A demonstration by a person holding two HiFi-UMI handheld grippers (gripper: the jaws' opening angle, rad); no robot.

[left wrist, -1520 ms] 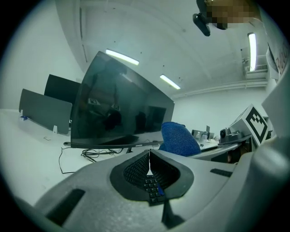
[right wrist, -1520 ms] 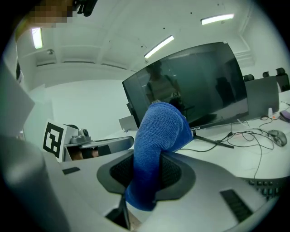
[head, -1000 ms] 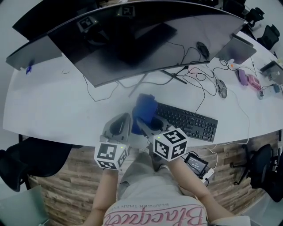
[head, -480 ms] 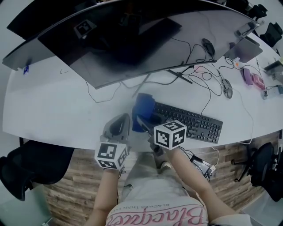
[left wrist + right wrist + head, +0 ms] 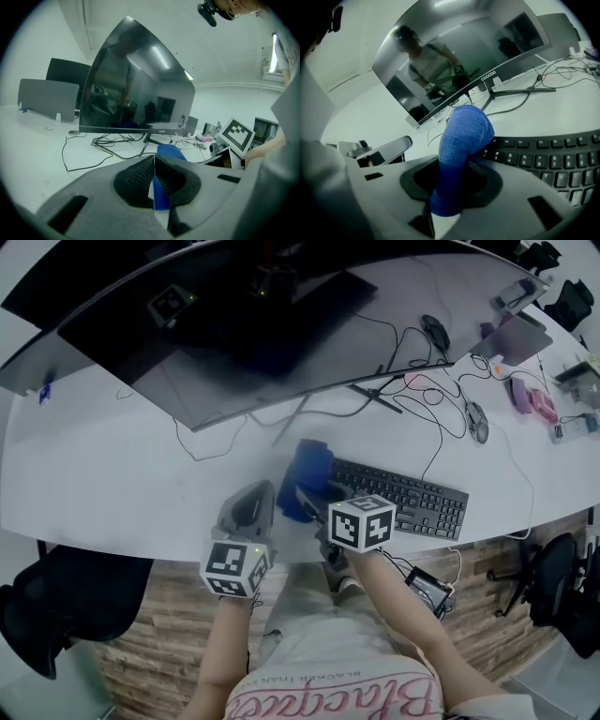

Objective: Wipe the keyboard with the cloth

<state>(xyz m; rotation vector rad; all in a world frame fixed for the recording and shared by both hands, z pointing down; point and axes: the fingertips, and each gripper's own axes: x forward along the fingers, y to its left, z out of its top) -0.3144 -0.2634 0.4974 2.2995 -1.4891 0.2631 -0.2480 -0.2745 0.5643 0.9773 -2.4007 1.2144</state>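
The black keyboard lies on the white desk, near its front edge. A blue cloth is bunched over the keyboard's left end. My right gripper is shut on the cloth. In the right gripper view the cloth rises out from between the jaws of the right gripper and rests against the left keys of the keyboard. My left gripper stands just left of the cloth. In the left gripper view the left gripper is shut on nothing, and the cloth shows beyond it.
A wide curved monitor stands behind the keyboard on a thin-legged stand. Tangled cables, two mice and small pink items lie at the right. A small device hangs below the desk's front edge. A black chair stands at the left.
The head view has shifted slightly. My right gripper, still shut on the cloth, stays at the keyboard's left end. The left gripper has not moved.
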